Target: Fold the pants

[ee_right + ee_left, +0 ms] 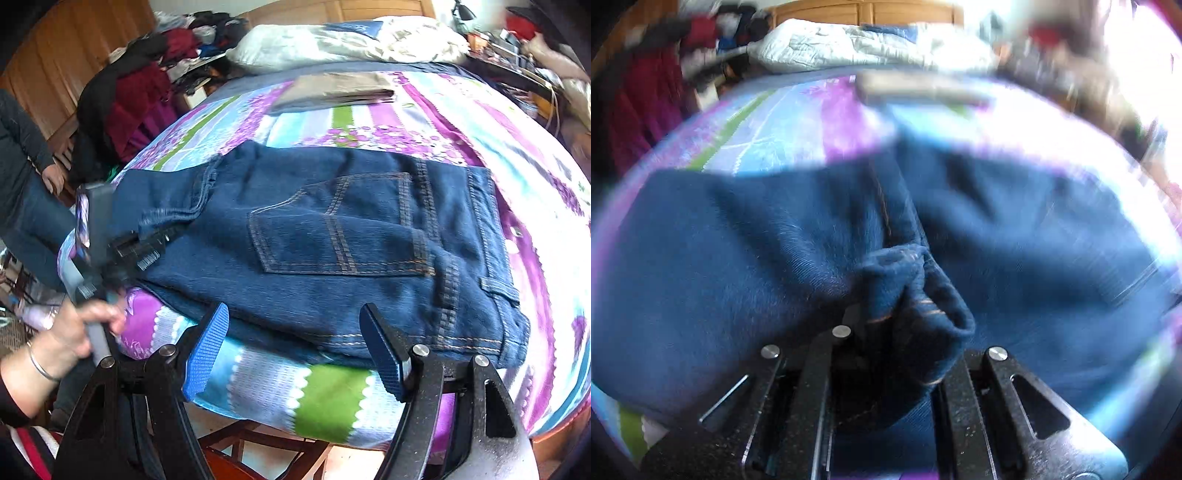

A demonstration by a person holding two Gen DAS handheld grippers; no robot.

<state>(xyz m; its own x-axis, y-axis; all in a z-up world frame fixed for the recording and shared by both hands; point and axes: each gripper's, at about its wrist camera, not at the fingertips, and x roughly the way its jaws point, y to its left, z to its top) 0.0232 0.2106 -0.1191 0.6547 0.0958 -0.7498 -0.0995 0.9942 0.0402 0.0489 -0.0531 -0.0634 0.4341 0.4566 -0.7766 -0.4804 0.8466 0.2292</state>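
Note:
Dark blue jeans [332, 236] lie folded on the striped floral bedspread [424, 122], a back pocket facing up and the waistband to the right. My right gripper [295, 350] is open at the near bed edge, its blue pads [207, 347] just short of the denim and holding nothing. In the right wrist view a hand [74, 328] holds my left gripper [147, 243] at the jeans' left end, shut on a leg hem. The blurred left wrist view shows my left gripper [897, 325] shut on bunched hem fabric [912, 291], which hides the fingertips.
Folded beige pants [332, 92] lie farther back on the bed, in front of a pale quilt and pillows [332, 40]. A heap of dark and red clothes [129, 96] is piled at the left. Another person [22, 177] stands beside it. A wooden chair [258, 443] is below the bed edge.

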